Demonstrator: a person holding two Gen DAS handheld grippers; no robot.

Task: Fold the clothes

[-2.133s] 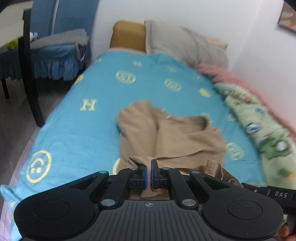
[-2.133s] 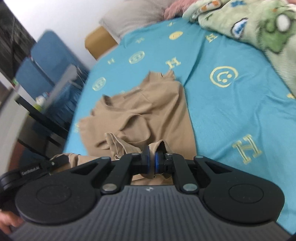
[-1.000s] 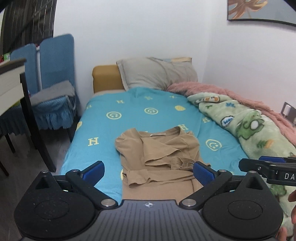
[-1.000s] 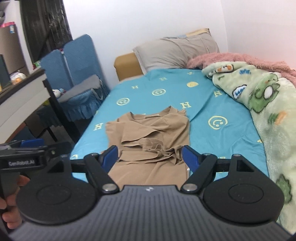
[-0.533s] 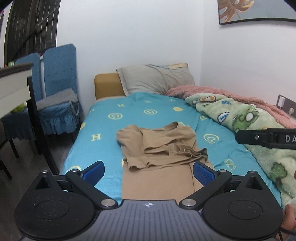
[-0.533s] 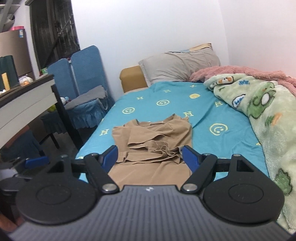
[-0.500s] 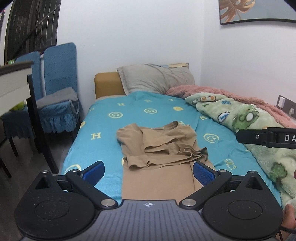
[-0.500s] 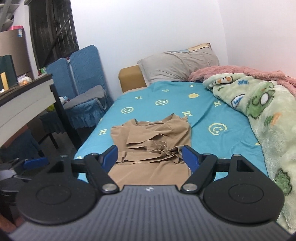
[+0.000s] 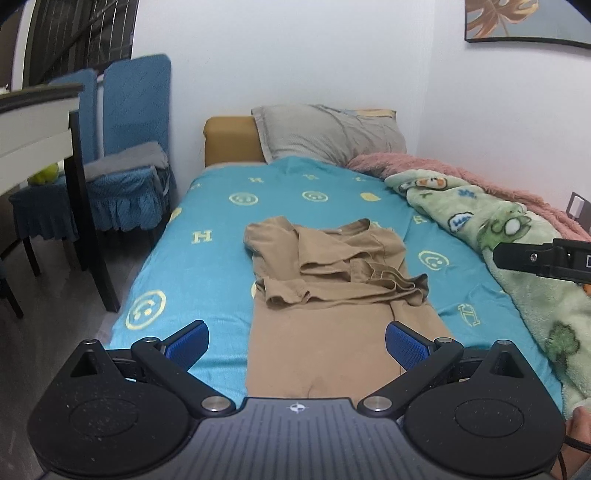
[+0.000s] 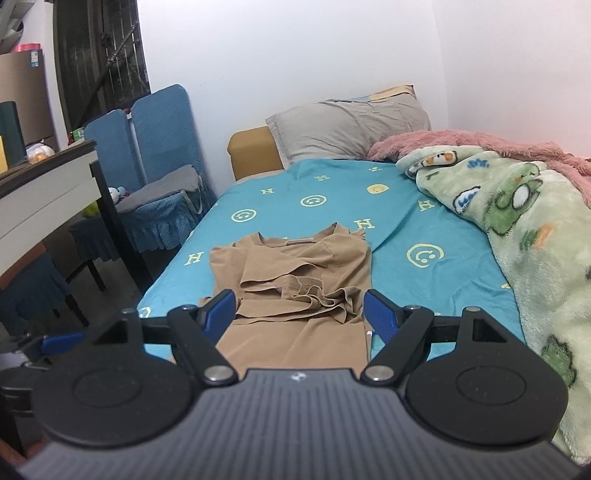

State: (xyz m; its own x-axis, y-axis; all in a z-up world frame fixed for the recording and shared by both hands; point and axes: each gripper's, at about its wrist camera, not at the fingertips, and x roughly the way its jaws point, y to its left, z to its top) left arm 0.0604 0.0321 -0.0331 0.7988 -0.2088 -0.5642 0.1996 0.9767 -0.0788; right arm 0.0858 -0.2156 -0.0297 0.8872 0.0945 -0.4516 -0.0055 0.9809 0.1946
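White walls [image 9: 295, 55] are closing in the room, and a bed [image 9: 207, 280] under a teal sheet is filling most of both views; its near end is lying hidden behind the gripper bodies. The sheet is showing yellow smiley faces and a repeated letter "H", the only clear writing on it. A green blanket [image 9: 535, 295] with cartoon figures is running off the right edge, with a pink blanket [image 9: 443, 166] lying partly under it against the wall. A grey pillow [image 9: 328, 136] is leaning on a tan headboard [image 9: 229, 140] and covering its right part. Two blue chairs [image 9: 136, 110] are standing left of the bed, half masked by a dark-legged table [image 9: 37, 122] that is cut off at the left edge. A framed picture [image 9: 524, 22] is being clipped by the top right corner.

A tan shirt [image 9: 332, 280] is lying flat near the middle of the bed, collar toward the pillow, sleeves folded in and bunching across the chest; its hem is disappearing behind the left gripper [image 9: 295, 345]. That gripper's blue pads [image 9: 186, 343] are standing spread wide, holding nothing. The right gripper [image 10: 299, 314] is likewise spread, its pads [image 10: 219, 310] apart over the shirt's lower part, probably not touching it, though the angle is making that hard to judge. In the left view its black arm is poking in from the right with a white label too cropped to read. A hand [image 9: 576, 439] is showing only as a sliver at the bottom right corner.
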